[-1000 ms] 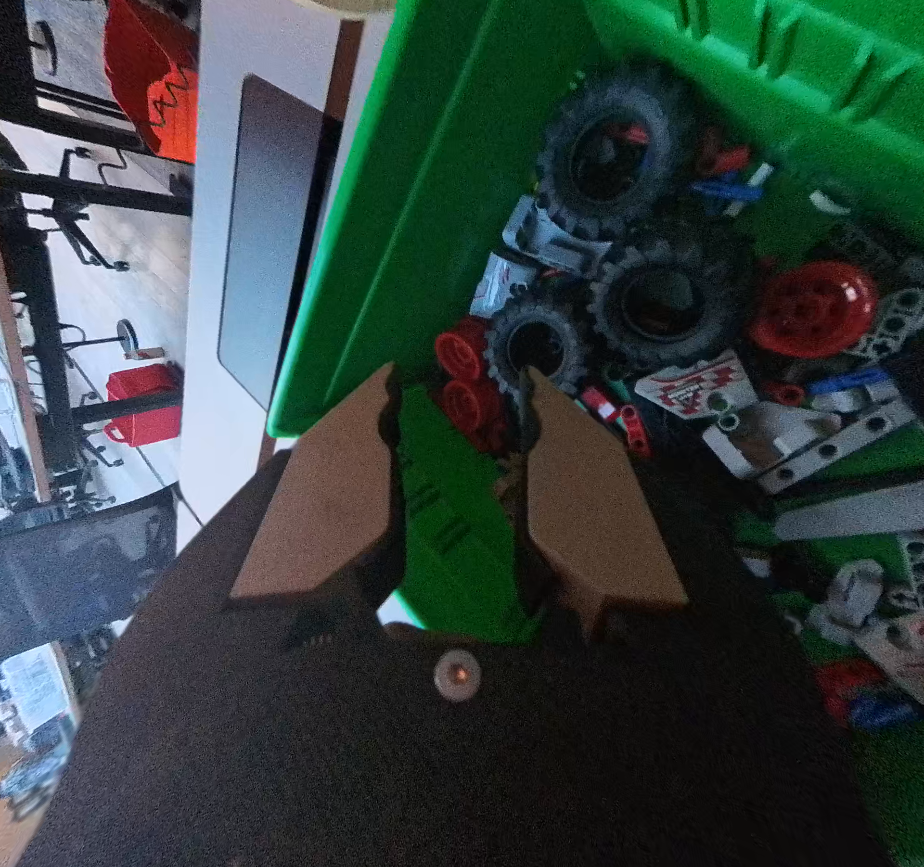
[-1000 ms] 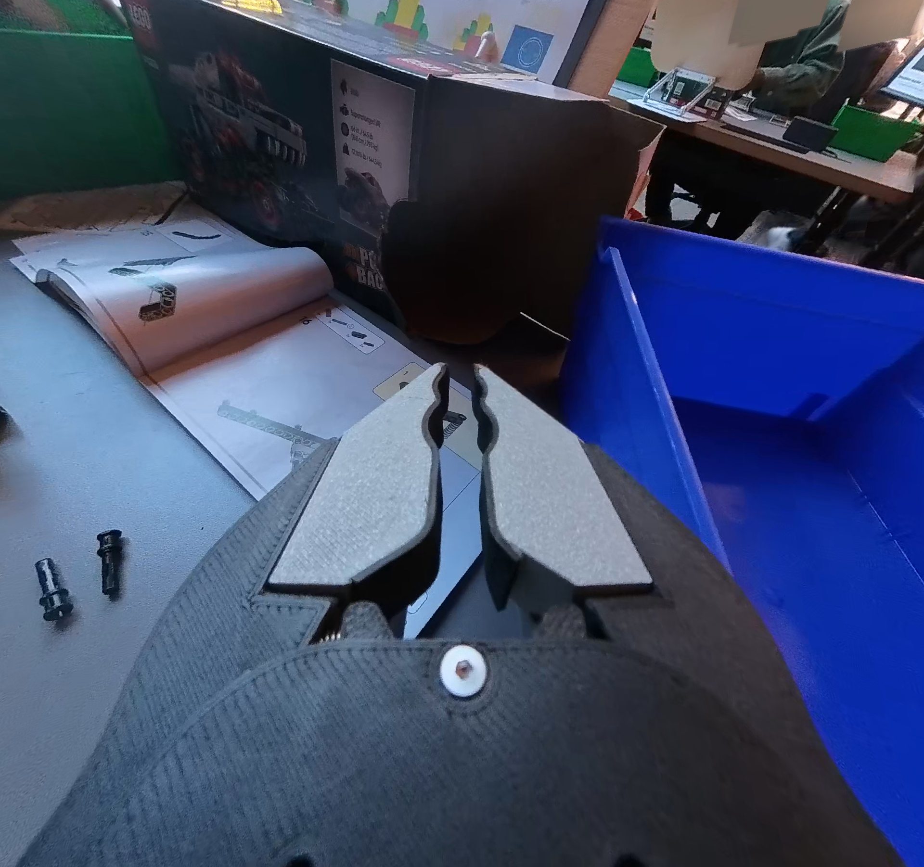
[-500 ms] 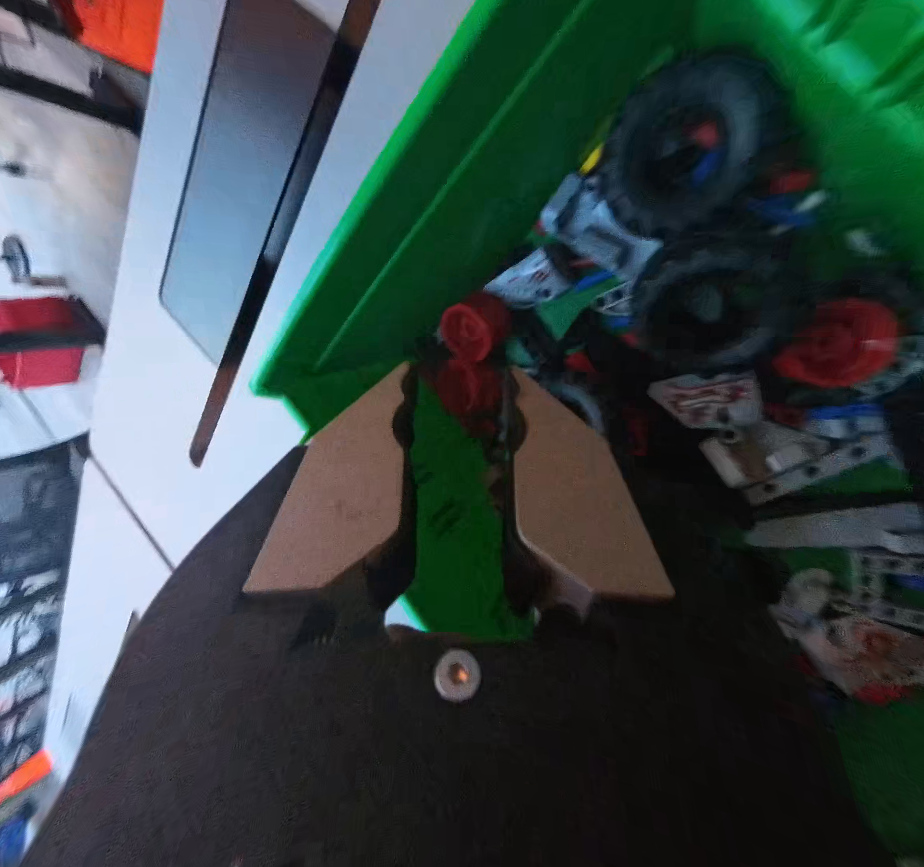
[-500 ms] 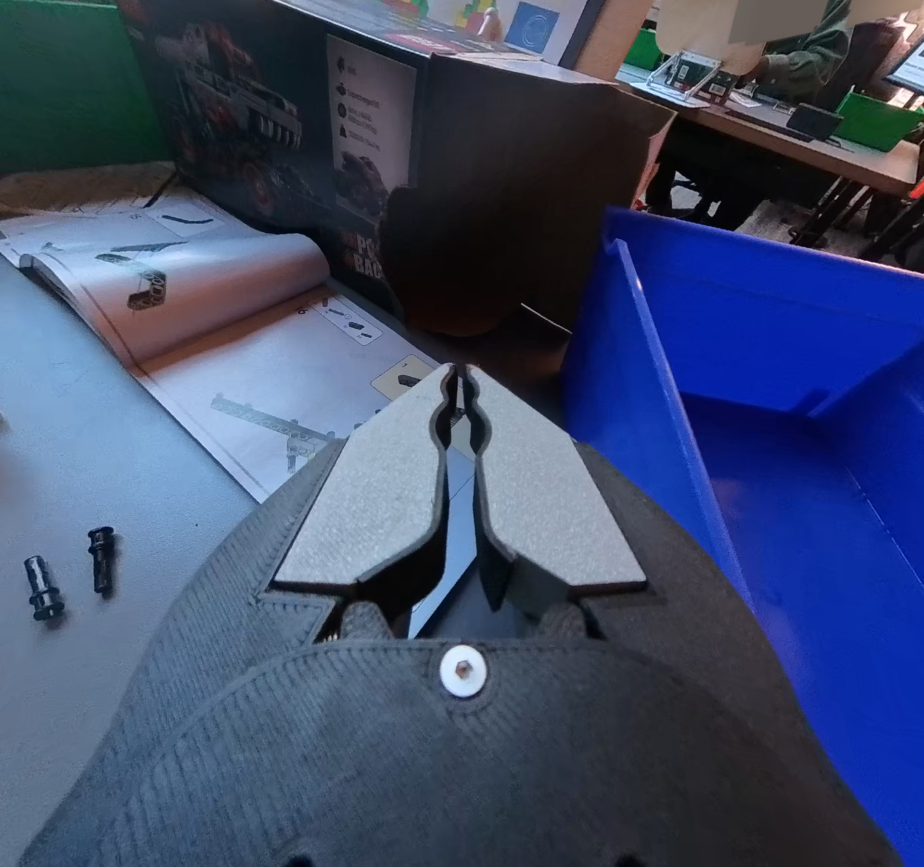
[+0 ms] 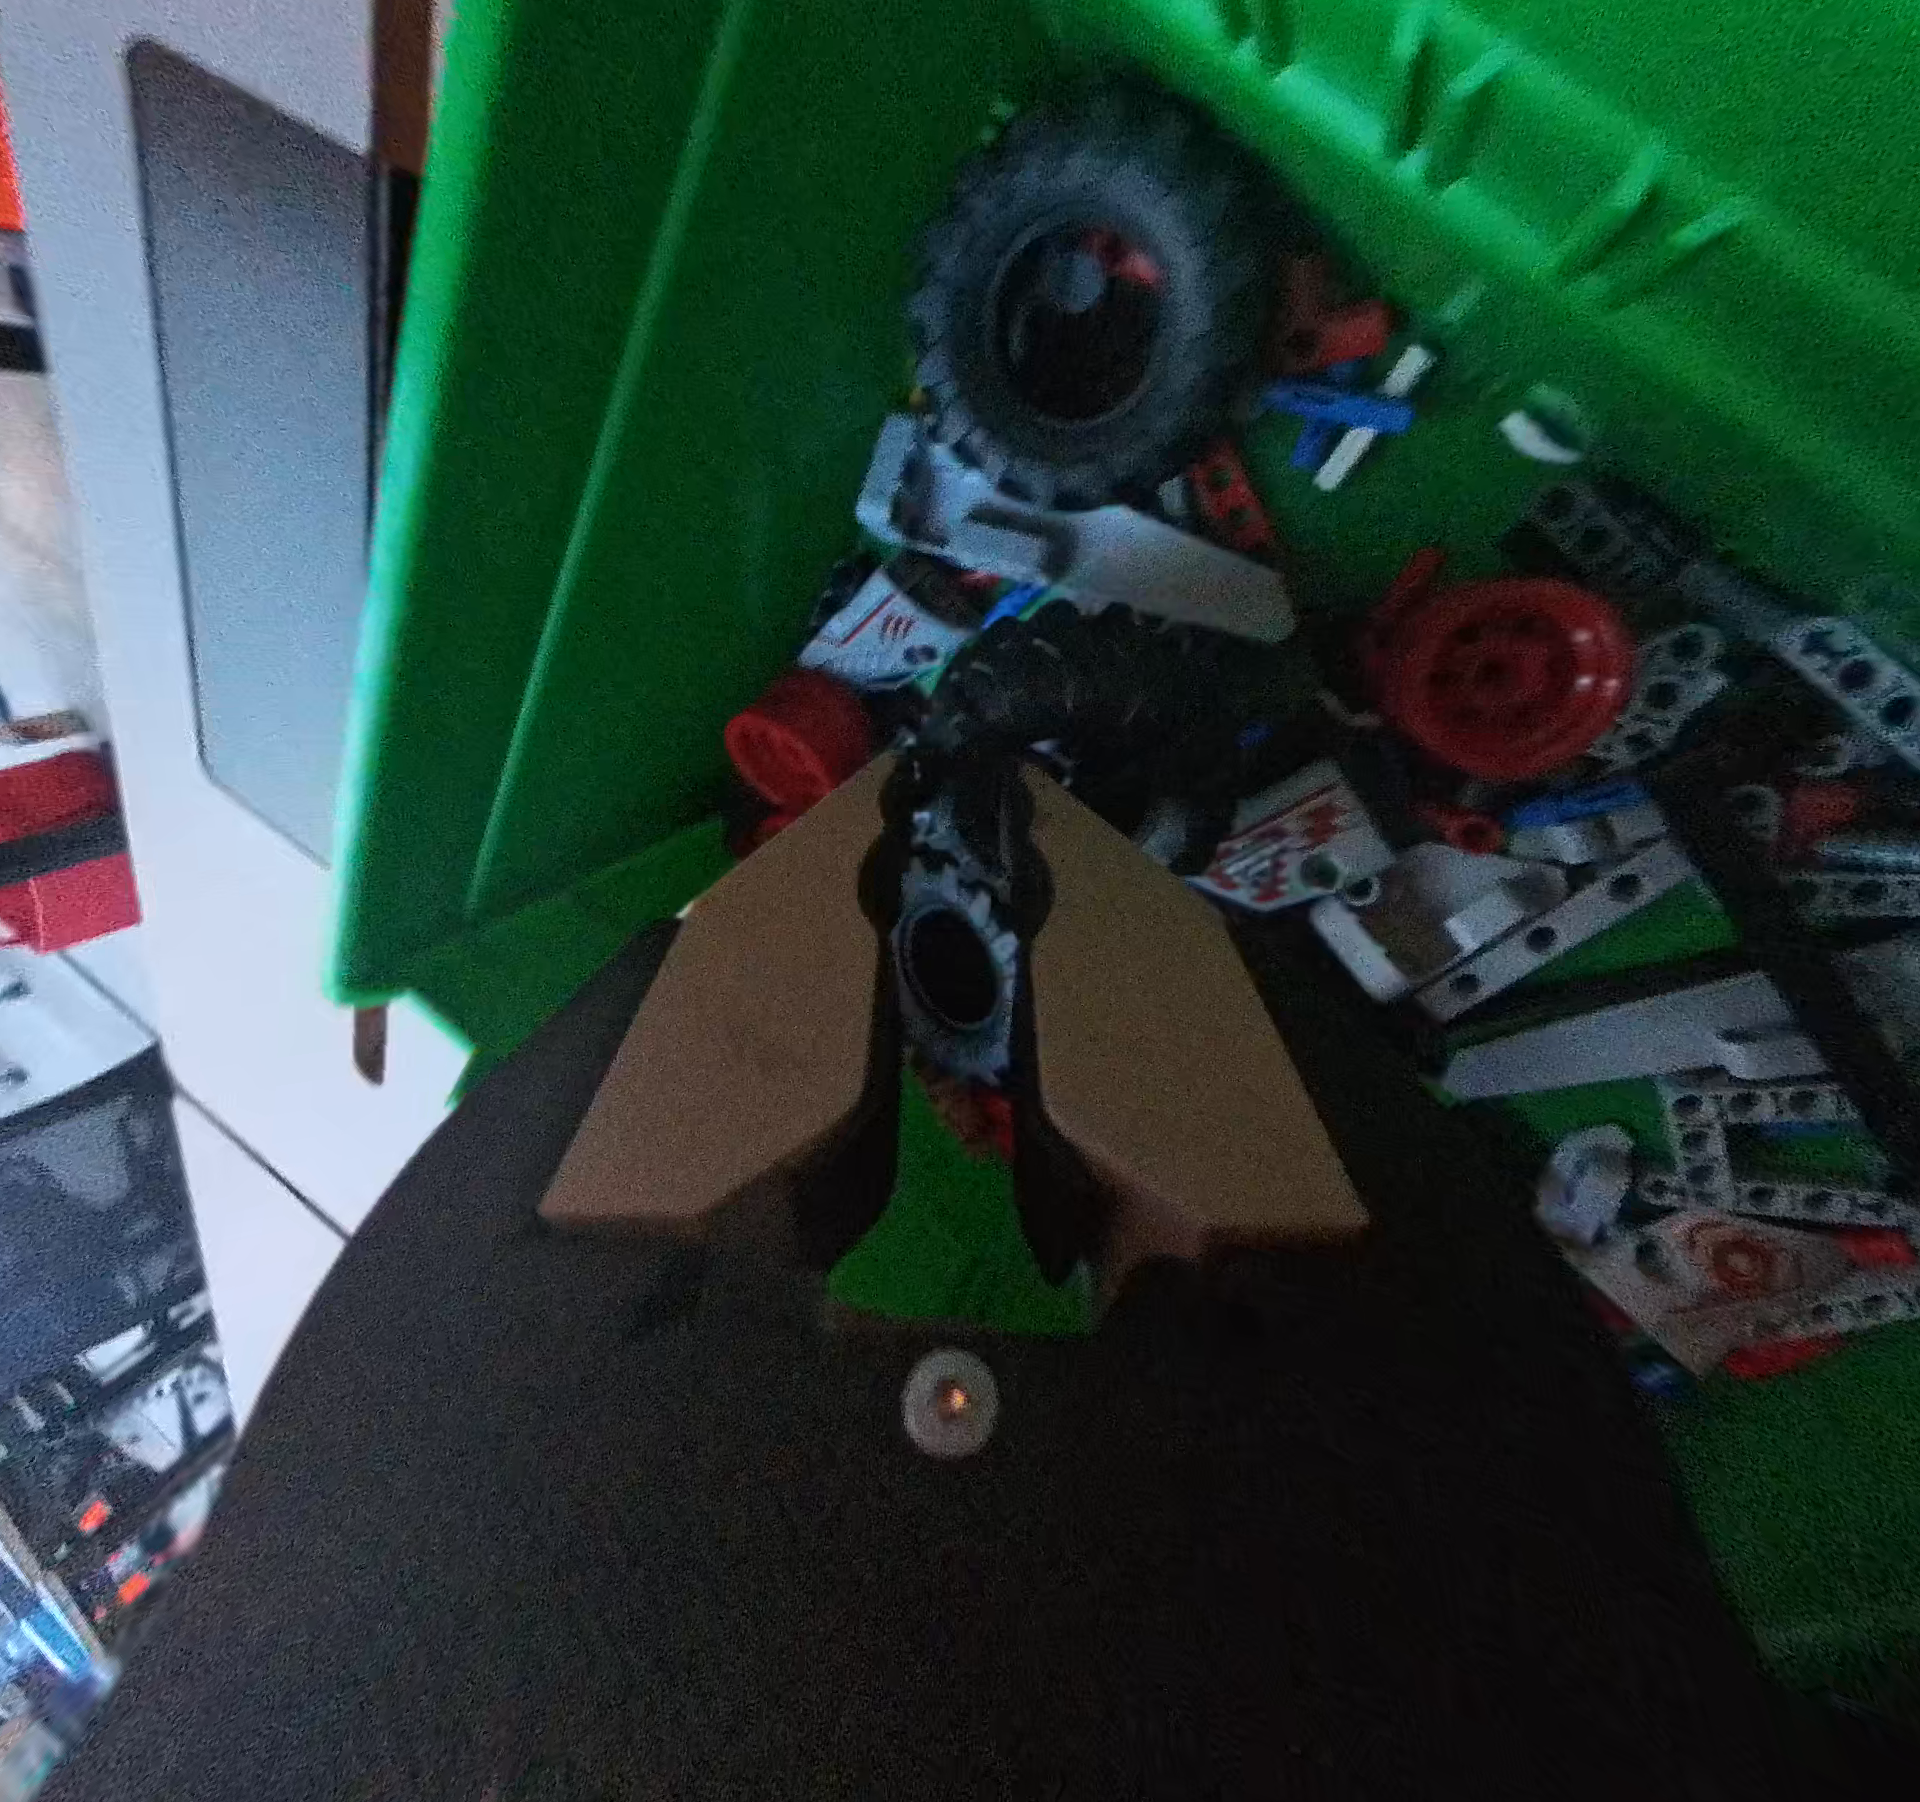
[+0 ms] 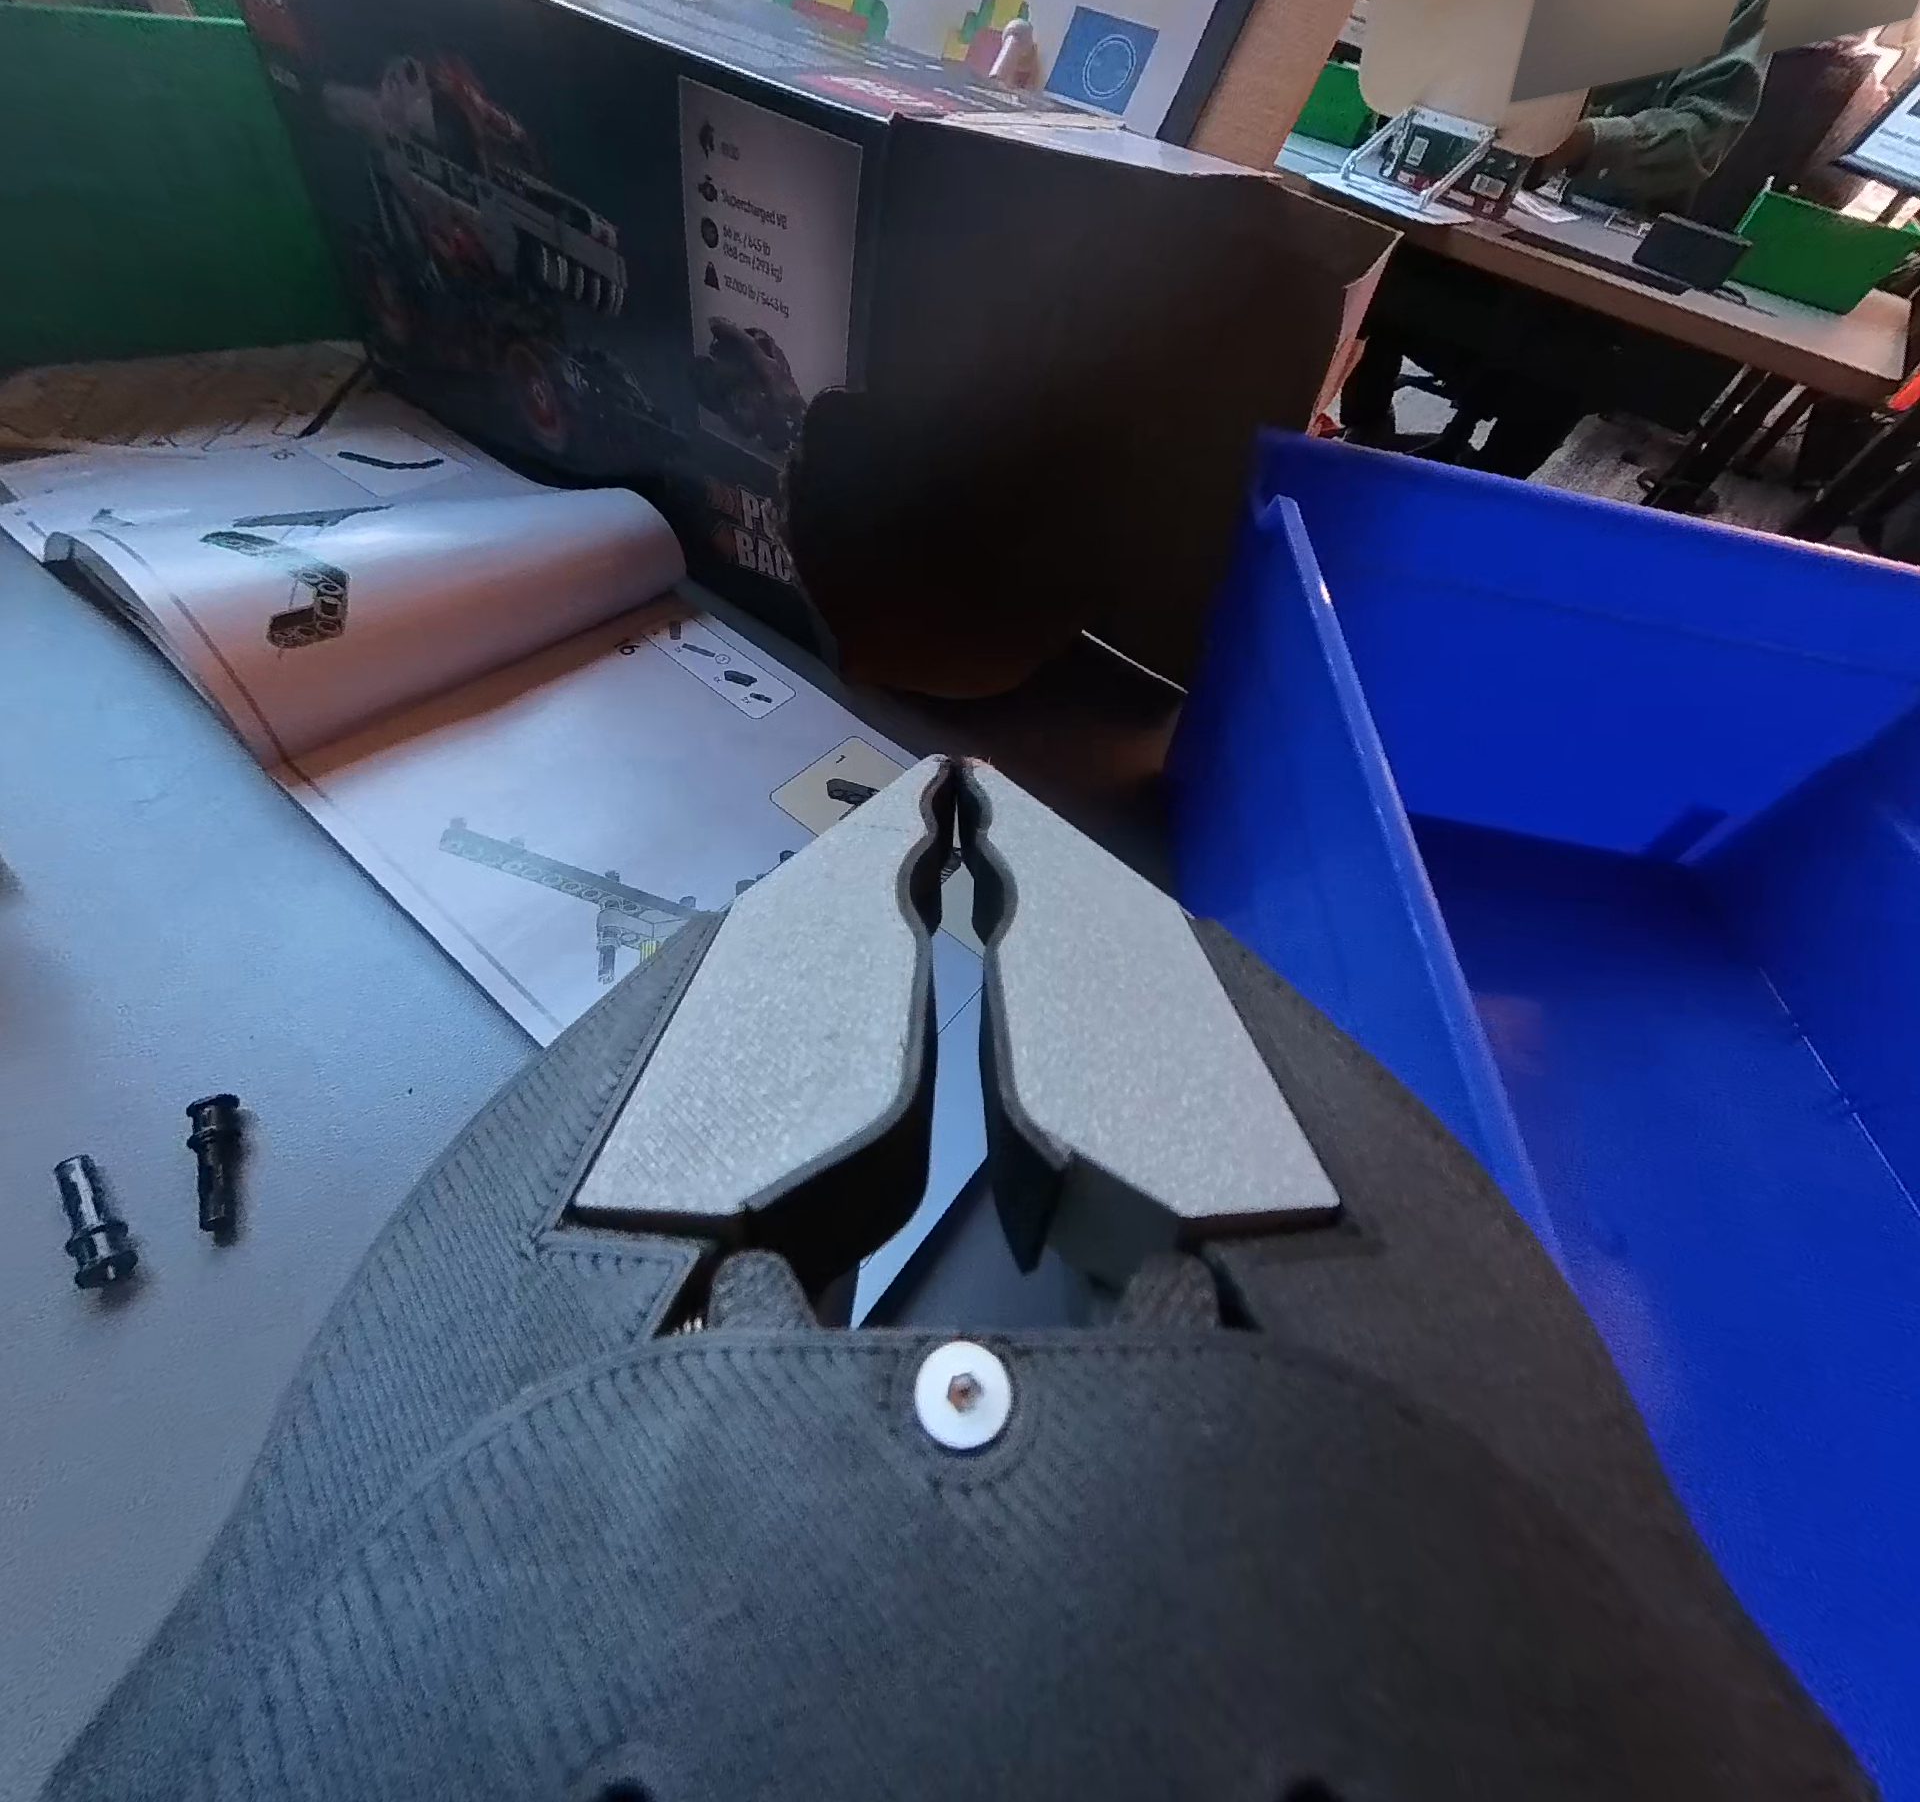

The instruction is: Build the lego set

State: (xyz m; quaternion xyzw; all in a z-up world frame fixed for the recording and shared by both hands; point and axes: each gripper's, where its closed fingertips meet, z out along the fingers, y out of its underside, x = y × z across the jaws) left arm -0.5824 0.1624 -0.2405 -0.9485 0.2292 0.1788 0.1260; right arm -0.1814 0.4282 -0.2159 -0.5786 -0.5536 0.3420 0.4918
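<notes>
My left gripper [image 5: 956, 796] is inside the green bin [image 5: 644, 402] and is shut on a small black tyre [image 5: 951, 963] held between its brown fingers. Below it lie loose parts: a large black tyre [image 5: 1081, 318], a red wheel hub [image 5: 1496, 677], a smaller red hub [image 5: 795, 739] and several white beams and panels. My right gripper [image 6: 956, 770] is shut and empty, hovering over the open instruction booklet [image 6: 499, 713]. Two black pins [image 6: 99, 1217] [image 6: 215, 1165] lie on the grey table to its left.
A blue bin [image 6: 1558, 921] stands right of my right gripper. The dark set box [image 6: 727, 246] stands behind the booklet, with a green bin wall [image 6: 125, 194] at far left. A person sits at a far desk [image 6: 1662, 111]. A white table [image 5: 260, 921] lies outside the green bin. Tip to tip, the grippers are about 50 cm apart. The right gripper is farther from the smaller red hub [image 5: 795, 739], some 50 cm, than the left, some 4 cm.
My left gripper has closed on the small black tyre, which now sits between its fingers. My right gripper has closed from slightly open to fully shut.
</notes>
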